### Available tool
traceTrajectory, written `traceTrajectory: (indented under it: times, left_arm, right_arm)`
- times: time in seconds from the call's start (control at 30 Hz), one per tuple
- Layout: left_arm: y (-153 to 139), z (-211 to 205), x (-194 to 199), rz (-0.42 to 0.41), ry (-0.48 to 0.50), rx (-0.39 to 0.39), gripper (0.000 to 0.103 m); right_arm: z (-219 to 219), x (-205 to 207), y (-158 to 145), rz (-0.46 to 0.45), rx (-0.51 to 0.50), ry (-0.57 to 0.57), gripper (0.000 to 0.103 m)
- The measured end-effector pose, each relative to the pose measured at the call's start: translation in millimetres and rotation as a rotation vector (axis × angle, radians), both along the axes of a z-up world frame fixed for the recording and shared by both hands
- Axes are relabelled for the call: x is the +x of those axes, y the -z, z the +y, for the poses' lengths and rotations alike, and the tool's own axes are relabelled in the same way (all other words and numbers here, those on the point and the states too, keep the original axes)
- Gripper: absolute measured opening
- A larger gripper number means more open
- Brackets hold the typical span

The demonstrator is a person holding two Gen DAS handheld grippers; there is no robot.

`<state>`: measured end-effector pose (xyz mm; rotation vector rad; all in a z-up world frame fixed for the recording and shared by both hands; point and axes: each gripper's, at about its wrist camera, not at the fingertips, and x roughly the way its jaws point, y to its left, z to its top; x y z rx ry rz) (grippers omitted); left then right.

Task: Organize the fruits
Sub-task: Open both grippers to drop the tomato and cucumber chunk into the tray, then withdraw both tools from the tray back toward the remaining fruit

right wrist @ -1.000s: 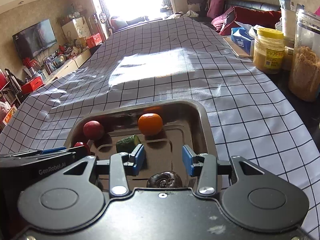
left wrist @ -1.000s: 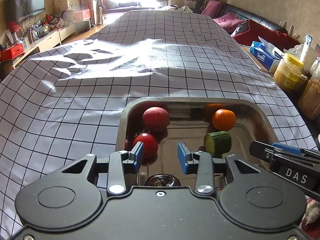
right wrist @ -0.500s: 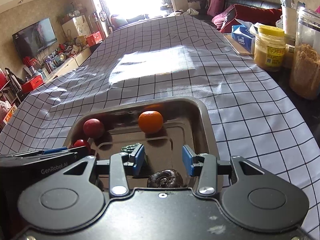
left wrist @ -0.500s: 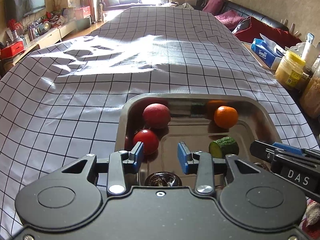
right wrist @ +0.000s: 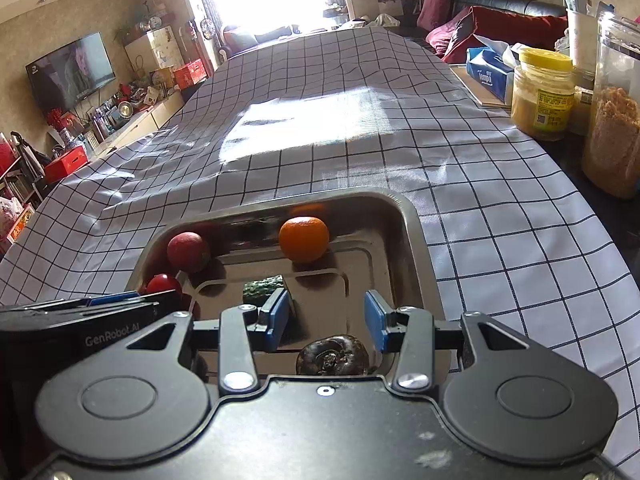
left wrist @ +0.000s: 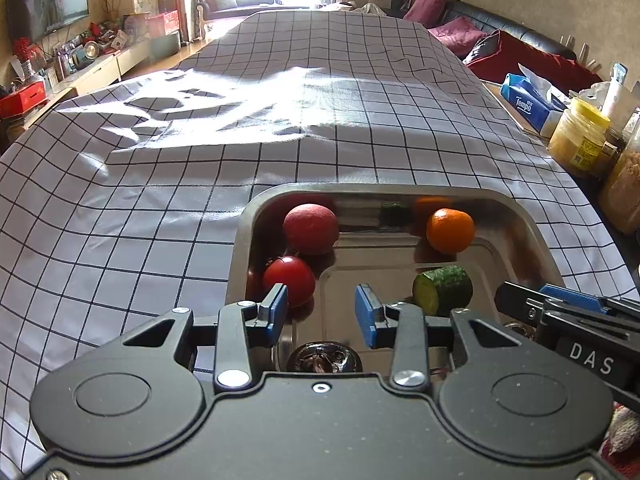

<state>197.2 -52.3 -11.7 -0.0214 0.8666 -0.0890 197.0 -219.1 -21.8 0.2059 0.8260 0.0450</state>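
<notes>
A steel tray lies on the checked tablecloth. In it are a dull red apple, a red tomato, an orange, a green cucumber piece and a dark mangosteen. My left gripper is open and empty over the tray's near edge, the tomato just past its left finger. My right gripper is open and empty, above the mangosteen, its left finger beside the cucumber.
Along the table's right side stand a blue tissue box, a yellow-lidded jar and a tall jar of brown food. The tablecloth stretches far ahead. Each gripper shows at the edge of the other's view.
The cucumber piece has dropped from upright between the fingers to lying on the tray floor. Both grippers have drawn back a little from the tray.
</notes>
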Motion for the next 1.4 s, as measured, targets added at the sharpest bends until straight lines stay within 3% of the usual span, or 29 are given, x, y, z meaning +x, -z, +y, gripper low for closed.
traceTrajectory:
  times: [0.27, 0.63, 0.93, 1.07, 1.4]
  left_arm:
    - [0.8, -0.5, -1.4, 0.006, 0.010, -0.008, 0.047]
    - [-9.4, -1.6, -9.4, -0.050, 0.000, 0.005, 0.047]
    - [-9.2, -3.6, -2.4, -0.090, -0.064, 0.087, 0.047]
    - [-18.5, 0.8, -5.0, -0.064, -0.048, 0.045, 0.047]
    - [-30.2, 4.6, -73.8, -0.081, 0.082, 0.022, 0.047]
  right_arm:
    - [1.6, 0.9, 2.7, 0.002, -0.013, -0.001, 0.045]
    - [0.4, -3.1, -1.6, -0.039, -0.032, 0.014, 0.045]
    - [7.3, -9.9, -7.5, -0.115, -0.069, -0.016, 0.045]
    - [7.5, -11.3, -15.0, -0.099, -0.063, -0.014, 0.045]
    - [-8.0, -89.7, -36.1, -0.136, -0.071, 0.017, 0.045]
